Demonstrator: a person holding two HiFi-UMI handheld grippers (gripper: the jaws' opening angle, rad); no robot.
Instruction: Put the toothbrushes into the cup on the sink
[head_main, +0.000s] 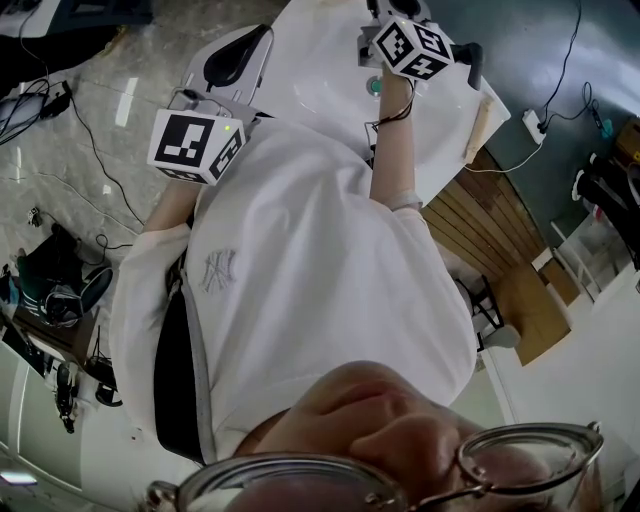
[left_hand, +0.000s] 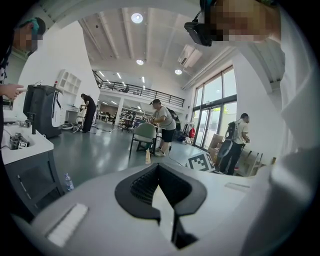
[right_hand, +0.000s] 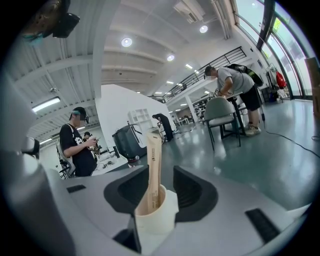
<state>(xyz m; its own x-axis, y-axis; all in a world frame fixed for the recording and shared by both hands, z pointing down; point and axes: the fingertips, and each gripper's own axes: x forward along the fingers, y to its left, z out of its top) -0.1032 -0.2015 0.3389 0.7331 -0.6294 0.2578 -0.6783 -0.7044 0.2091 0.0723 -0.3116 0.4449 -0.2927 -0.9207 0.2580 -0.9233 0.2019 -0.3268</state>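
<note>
My right claw (right_hand: 161, 180) stands open around the cup (right_hand: 156, 220) holding one toothbrush (right_hand: 152, 160); my left claw (left_hand: 159, 175) is closed, empty.

White sink, upper centre of the head view

The sink (head_main: 310, 60) is white, with a small teal round item (head_main: 374, 86) on its surface. In the right gripper view the white cup (right_hand: 156, 217) stands low centre, base hidden.

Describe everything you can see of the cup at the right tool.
The cup is plain cream-white, plastic by its look, round with a thin rim. It stands upright between the open jaws of the right tool, neither pad pressing it. One tan toothbrush stands inside, leaning against the rim. The cup's base is hidden.
</note>
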